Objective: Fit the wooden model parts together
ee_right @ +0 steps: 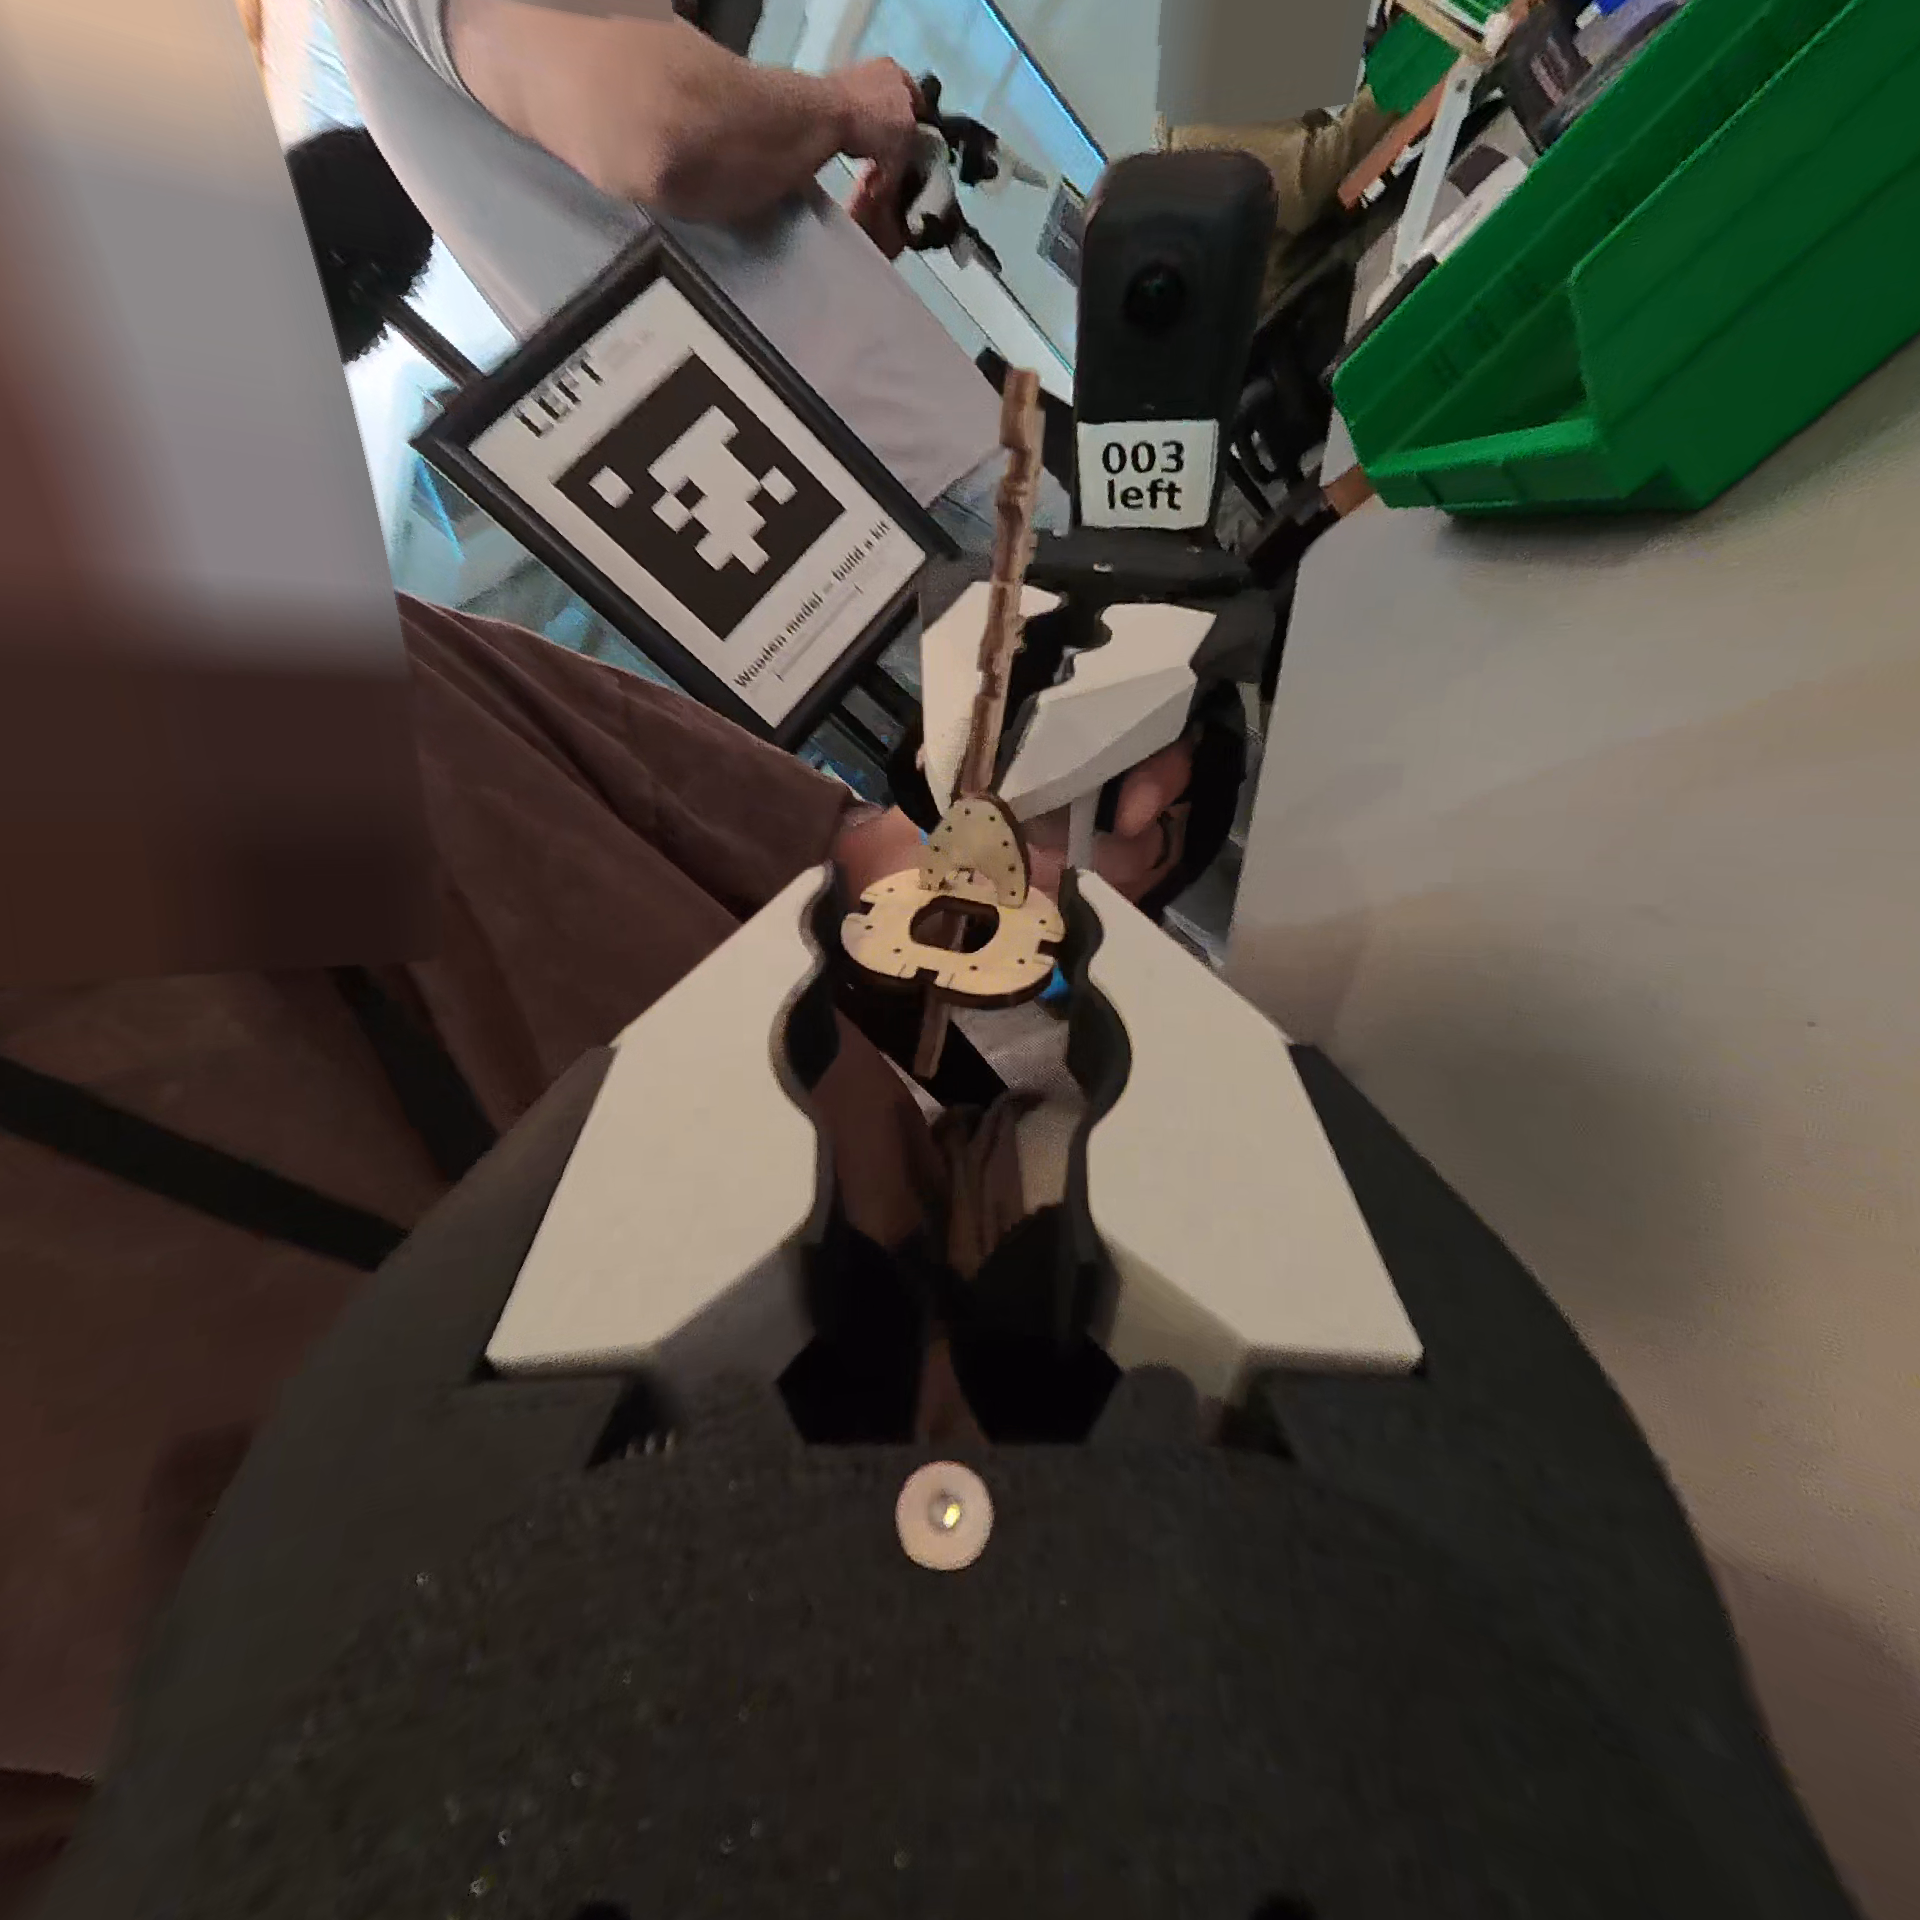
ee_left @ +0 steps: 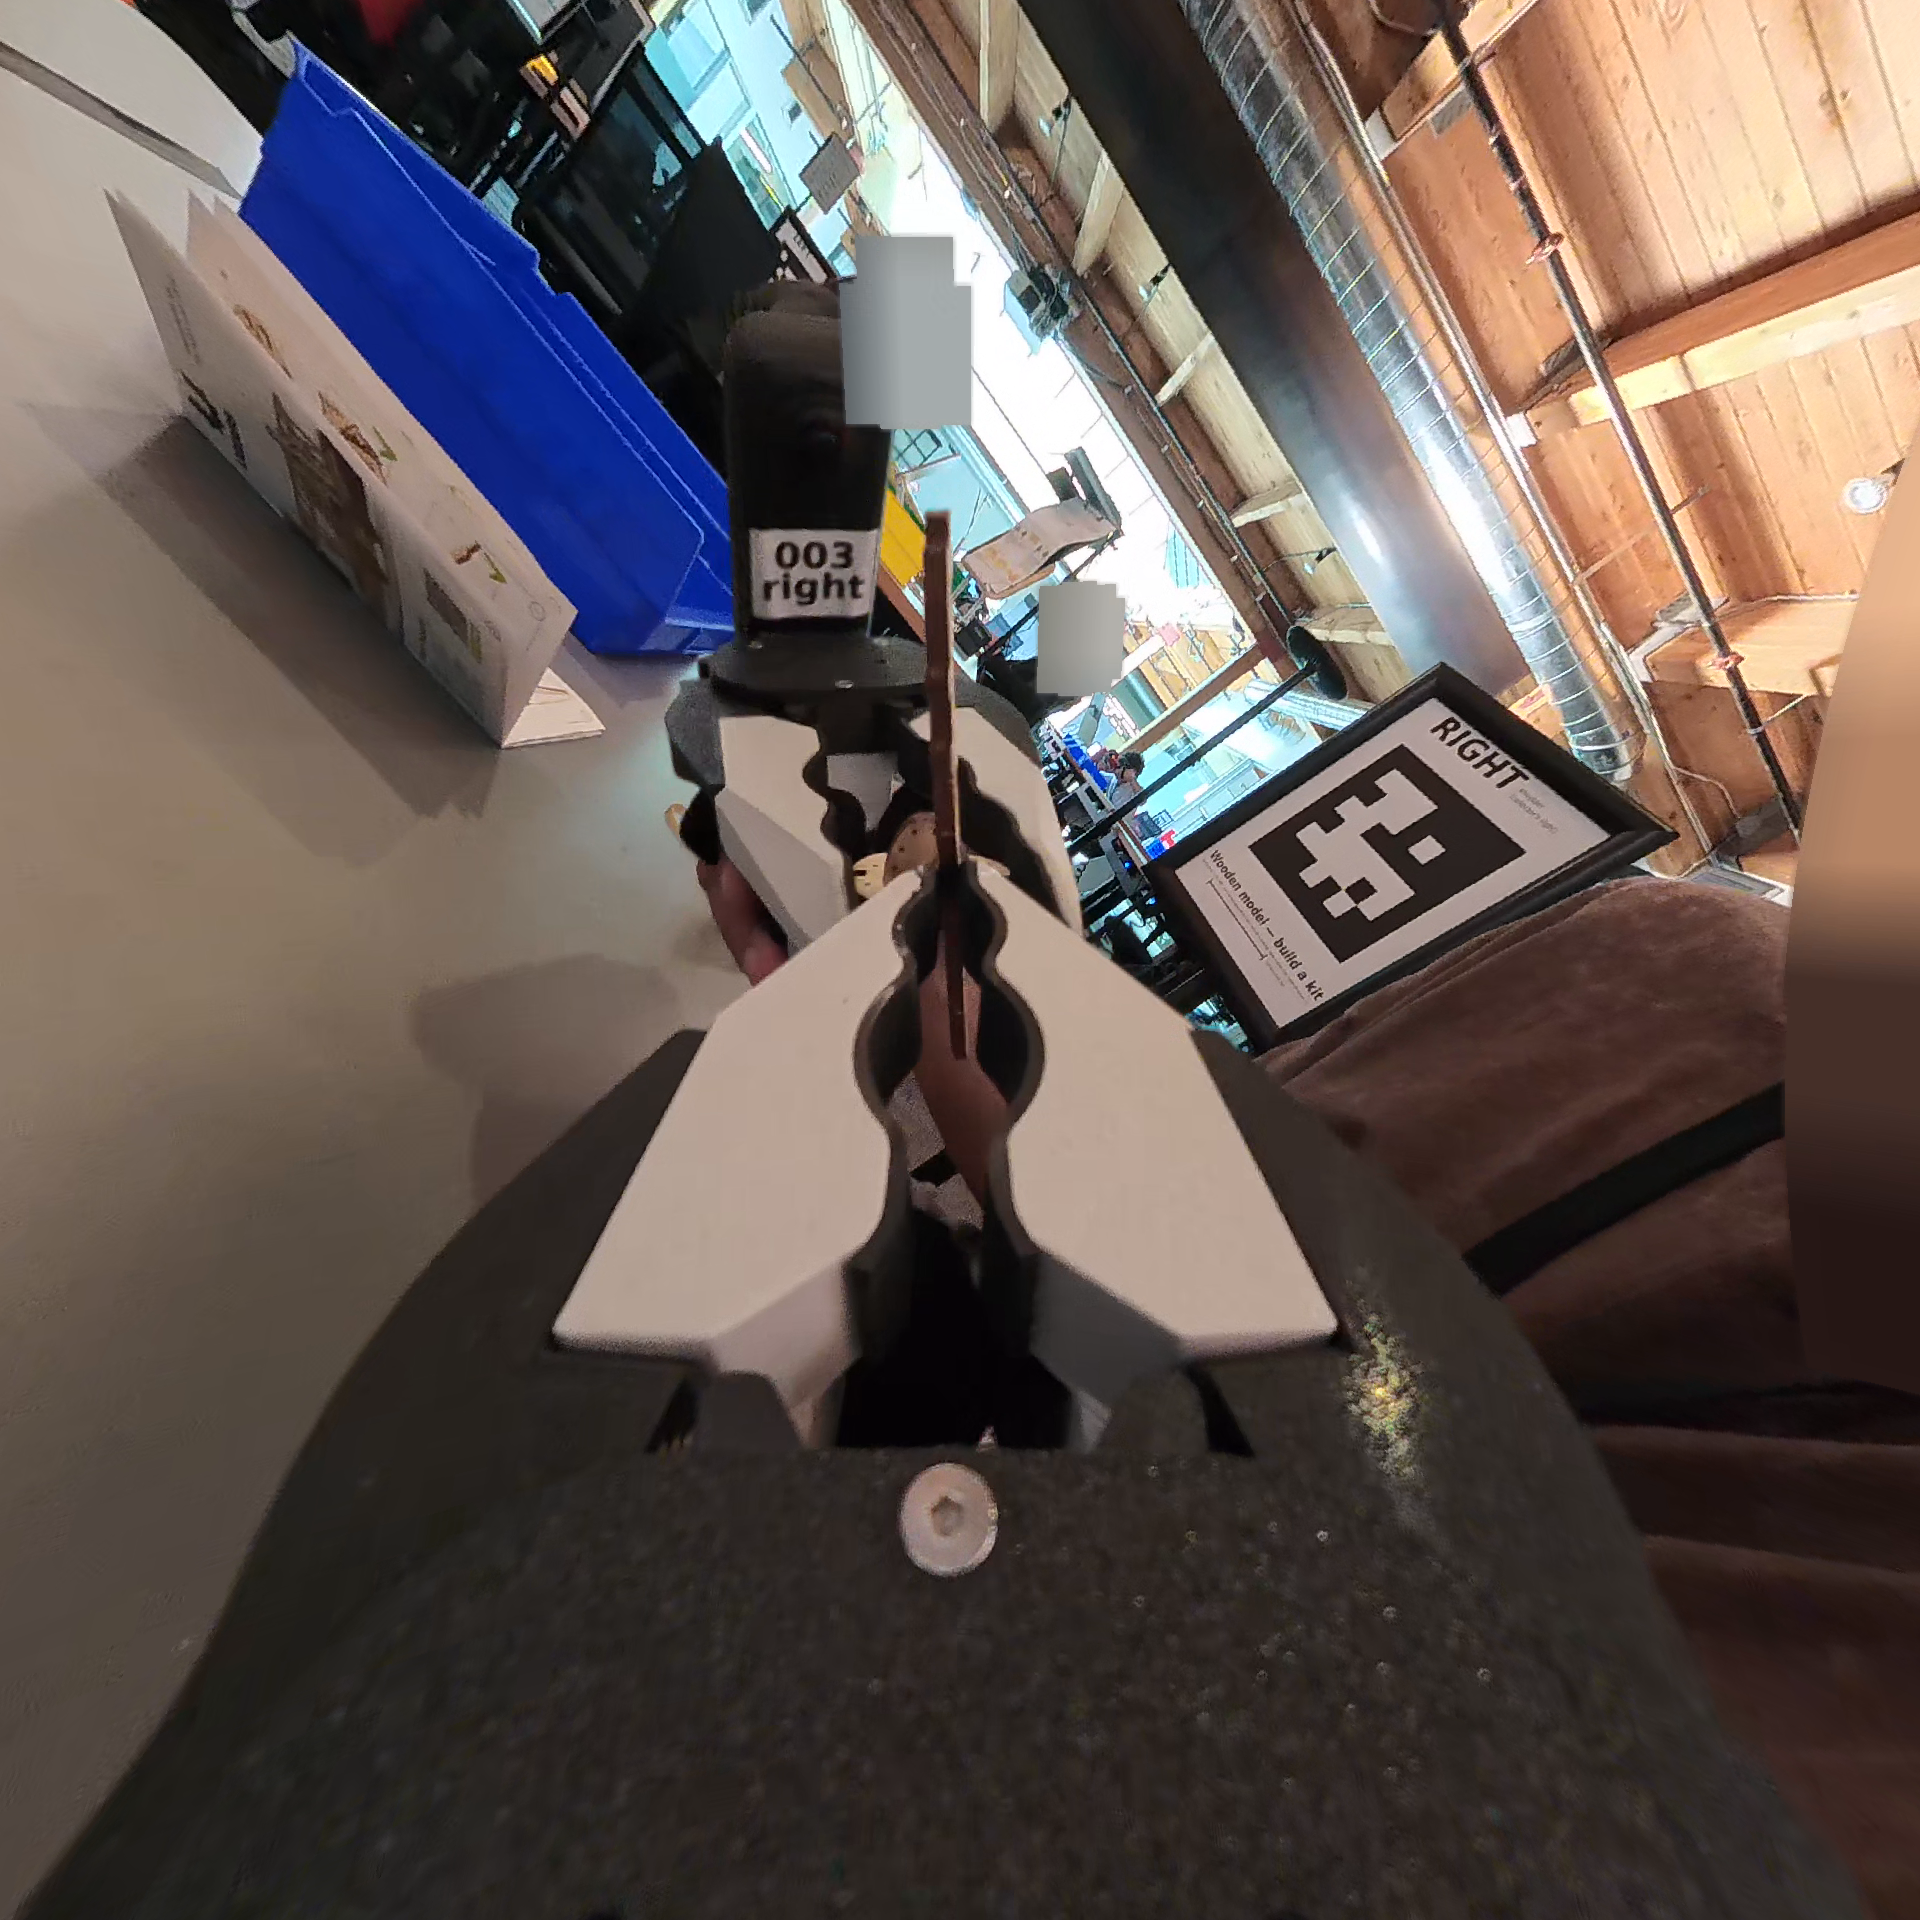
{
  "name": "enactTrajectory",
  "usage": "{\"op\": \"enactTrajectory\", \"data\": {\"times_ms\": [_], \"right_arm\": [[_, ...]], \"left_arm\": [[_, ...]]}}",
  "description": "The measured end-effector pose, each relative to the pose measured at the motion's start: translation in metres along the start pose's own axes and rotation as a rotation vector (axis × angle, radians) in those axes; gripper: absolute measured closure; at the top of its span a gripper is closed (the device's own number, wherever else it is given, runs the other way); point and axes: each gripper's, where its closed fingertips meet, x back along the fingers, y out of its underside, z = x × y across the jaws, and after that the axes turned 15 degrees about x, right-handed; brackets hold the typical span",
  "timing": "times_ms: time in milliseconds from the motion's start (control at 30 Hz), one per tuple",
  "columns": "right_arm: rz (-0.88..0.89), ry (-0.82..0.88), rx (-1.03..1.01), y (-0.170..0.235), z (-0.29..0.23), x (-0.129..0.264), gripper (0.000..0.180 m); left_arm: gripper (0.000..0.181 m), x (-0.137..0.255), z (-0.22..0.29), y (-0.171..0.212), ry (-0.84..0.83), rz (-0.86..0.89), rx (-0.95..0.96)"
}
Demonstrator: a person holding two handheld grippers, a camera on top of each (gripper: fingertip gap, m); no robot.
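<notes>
We hold both pieces in the air over the grey table (ee_left: 260, 935), tool facing tool. Our left gripper (ee_left: 951, 883) is clenched on a long thin wooden strip (ee_left: 940, 665), seen edge-on and rising toward 12 o'clock past its tips. In the right wrist view the same strip (ee_right: 1008, 561) shows its notched edge, leaning slightly toward 1 o'clock, with the left gripper (ee_right: 1023, 769) behind it.

Our right gripper (ee_right: 951, 935) grasps a round wooden disc (ee_right: 951, 940) with a cut-out in its middle and tabs around its rim, lying roughly flat between the tips. A small rounded wooden piece (ee_right: 977, 842) stands upright at the disc's 12 o'clock side; whether it is seated there or belongs to the strip, we cannot tell. A thin tab shows below the disc at 6 o'clock.

We judge this to be the joining step: strip and disc are close together or already partly engaged. The next move calls for lining the strip's end with the cut-out and pressing gently along its length, keeping both grips firm so the thin wood does not twist or snap.

A blue bin (ee_left: 468, 416) and a folded instruction sheet (ee_left: 332, 468) lie at 10 o'clock in the left wrist view.
</notes>
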Motion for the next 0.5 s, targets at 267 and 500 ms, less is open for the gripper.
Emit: {"op": "enactTrajectory", "data": {"times_ms": [267, 500], "right_arm": [[-0.026, -0.014, 0.003, 0.0013, -0.0001, 0.0009, 0.139], [0.003, -0.055, -0.021, -0.0001, 0.0002, -0.0003, 0.139]], "left_arm": [[0.180, -0.0006, -0.0006, 0.0022, 0.004, -0.020, -0.013], [0.180, 0.0010, -0.0008, 0.0015, 0.015, -0.023, -0.014]]}}
